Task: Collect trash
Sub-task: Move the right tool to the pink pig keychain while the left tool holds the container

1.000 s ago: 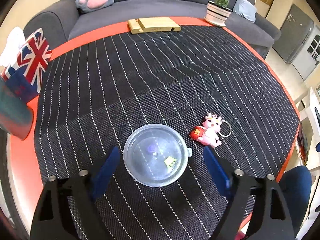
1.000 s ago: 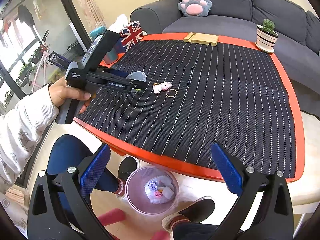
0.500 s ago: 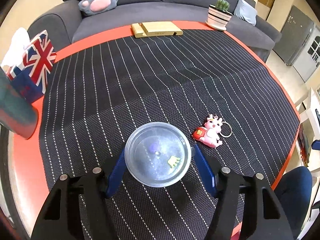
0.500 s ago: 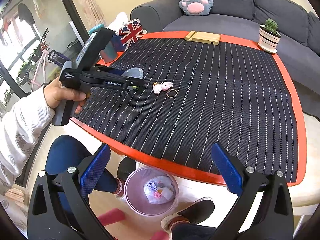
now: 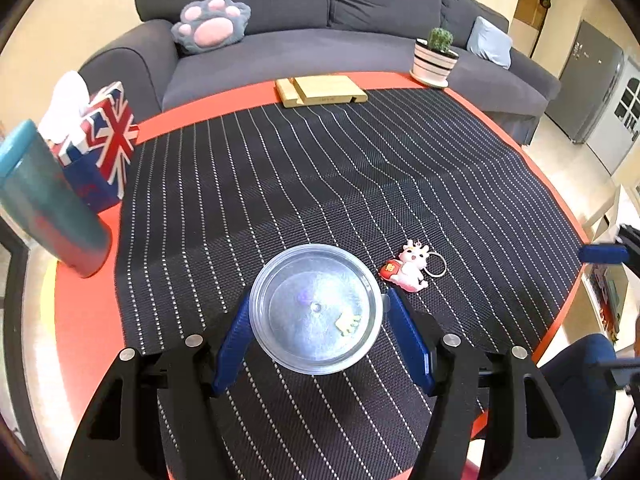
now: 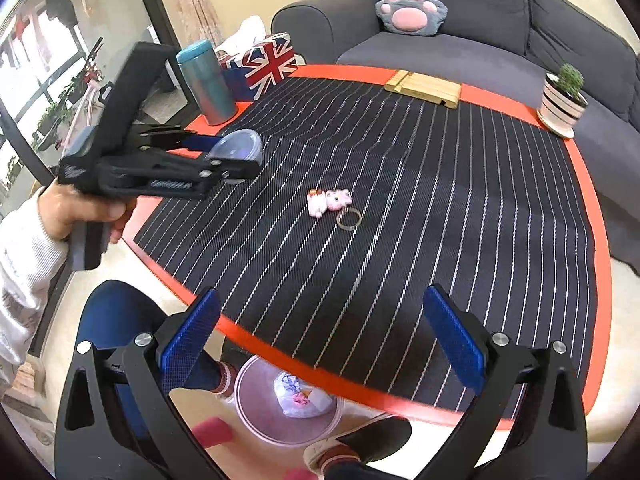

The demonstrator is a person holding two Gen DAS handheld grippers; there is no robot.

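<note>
The clear plastic container is clamped between the blue pads of the left gripper, whose jaws have just been closing onto its rim. In the right wrist view it is seen raised clear of the striped black mat, tilted, near the table's left edge. The right gripper is held with its jaws wide apart and nothing between them, out past the table's near orange edge. Below it, on the floor, a pink-rimmed trash bin is seen — a crumpled white bag lies inside. On the mat, just beside the container, a pink toy keychain lies on its side. Farther back, at the left edge, a teal tumbler and a Union Jack tissue box are set close together. At the far edge a wooden stand and a potted cactus are found — behind them, a grey sofa with a paw-shaped cushion.
</note>
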